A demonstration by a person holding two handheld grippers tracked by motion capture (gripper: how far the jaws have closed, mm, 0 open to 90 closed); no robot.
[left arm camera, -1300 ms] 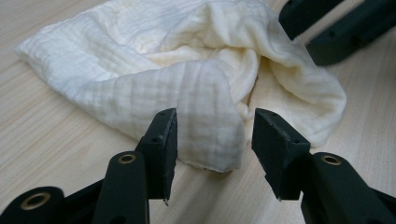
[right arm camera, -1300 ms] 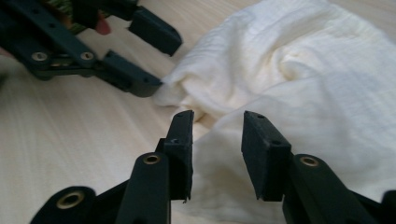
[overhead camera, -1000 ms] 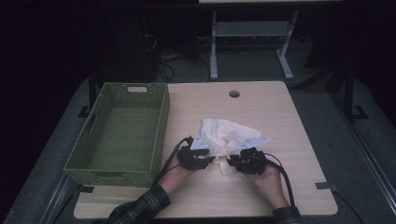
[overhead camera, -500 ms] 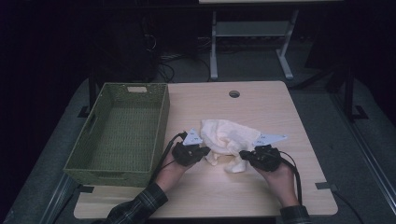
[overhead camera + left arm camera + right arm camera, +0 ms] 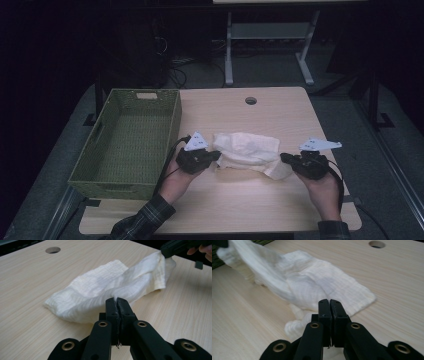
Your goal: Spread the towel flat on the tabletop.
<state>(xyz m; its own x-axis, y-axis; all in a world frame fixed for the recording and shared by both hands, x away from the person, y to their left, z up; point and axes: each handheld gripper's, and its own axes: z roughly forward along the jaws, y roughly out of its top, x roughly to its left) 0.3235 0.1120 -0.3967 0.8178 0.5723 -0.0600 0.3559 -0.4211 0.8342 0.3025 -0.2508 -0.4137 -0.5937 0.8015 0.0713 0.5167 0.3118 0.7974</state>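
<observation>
A crumpled white cloth (image 5: 247, 148) lies stretched across the middle of the light wooden table (image 5: 240, 205), between my two grippers. My left gripper (image 5: 217, 155) is shut on the cloth's left end; in the left gripper view its jaws (image 5: 117, 301) pinch a thin fold of the cloth (image 5: 105, 287). My right gripper (image 5: 283, 158) is shut on the cloth's right end, and the left gripper view shows it (image 5: 165, 251) gripping that far corner. In the right gripper view the jaws (image 5: 329, 302) are closed, with cloth (image 5: 312, 277) bunched beneath them.
A green woven basket (image 5: 174, 125) stands empty at the table's left side, close to my left hand. A round cable hole (image 5: 250, 100) sits near the far edge. Beyond the table are a dark floor, cables and a metal stand (image 5: 229, 55).
Both hands have moved apart, the right one farther right. The cloth, bunched up a second ago, is now drawn out into a long strip between the grippers.
</observation>
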